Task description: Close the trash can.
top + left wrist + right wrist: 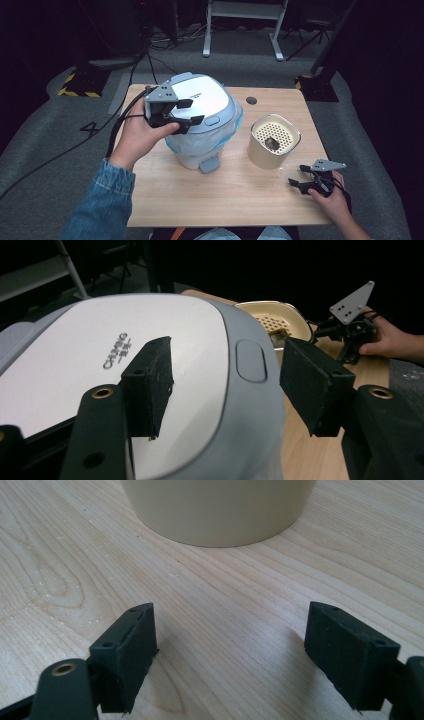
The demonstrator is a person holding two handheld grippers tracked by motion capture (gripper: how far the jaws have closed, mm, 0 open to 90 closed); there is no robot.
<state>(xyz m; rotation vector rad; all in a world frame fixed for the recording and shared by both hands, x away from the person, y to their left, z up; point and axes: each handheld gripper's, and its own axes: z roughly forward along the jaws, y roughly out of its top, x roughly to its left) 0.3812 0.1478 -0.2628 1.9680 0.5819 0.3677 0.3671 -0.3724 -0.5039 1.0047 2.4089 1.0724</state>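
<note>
Rice cooker lid is getting the left hand-held gripper, jaws apart, hovering over its release button. Pressing that button looks next; the right hand-held gripper, also apart, is idling nearer the person, beside the cream pot.

High view over the table; gripper views close, sharing cream pot

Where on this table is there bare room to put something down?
Most bare wood lies along the near edge of the table, in front of the rice cooker and beige pot, left of the open right gripper. A smaller patch sits at the far right corner. The gap between cooker and pot is tight, and the open left gripper hangs over the lid.
</note>
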